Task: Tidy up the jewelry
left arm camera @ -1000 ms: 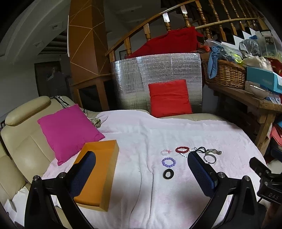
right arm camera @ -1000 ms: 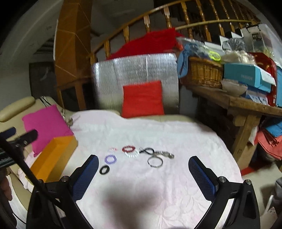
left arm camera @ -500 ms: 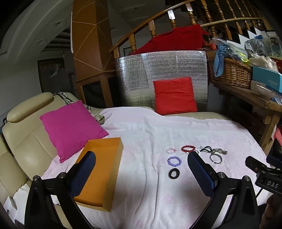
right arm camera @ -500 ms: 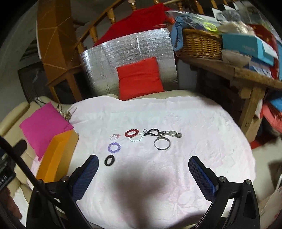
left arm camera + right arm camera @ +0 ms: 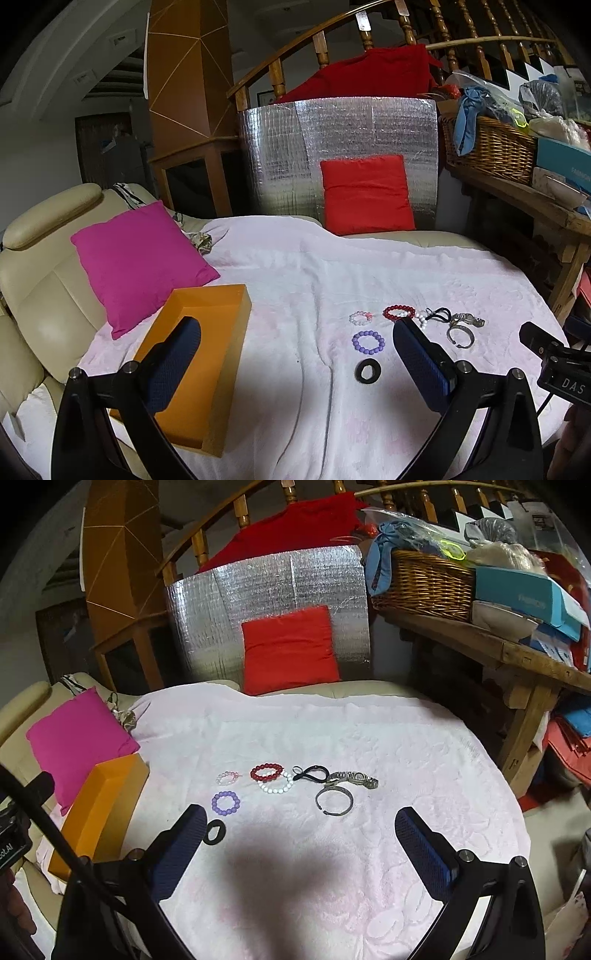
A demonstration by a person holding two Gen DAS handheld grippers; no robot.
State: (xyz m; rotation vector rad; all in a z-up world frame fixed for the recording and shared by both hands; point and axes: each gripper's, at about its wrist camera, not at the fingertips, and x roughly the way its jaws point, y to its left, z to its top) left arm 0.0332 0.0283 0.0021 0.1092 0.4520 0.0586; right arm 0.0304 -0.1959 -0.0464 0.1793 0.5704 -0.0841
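Small jewelry pieces lie in a bunch on the pale pink blanket (image 5: 369, 738): a red bead bracelet (image 5: 266, 772), a white bead bracelet (image 5: 276, 785), a purple bead bracelet (image 5: 225, 802), a black ring (image 5: 213, 832), a silver bangle (image 5: 333, 801); the open orange box (image 5: 199, 365) sits well to their left; a pink pillow (image 5: 136, 258) is behind it; the left gripper (image 5: 295, 369) and right gripper (image 5: 299, 853) both have jaws wide apart, holding nothing; the right gripper's left finger hides part of the black ring.
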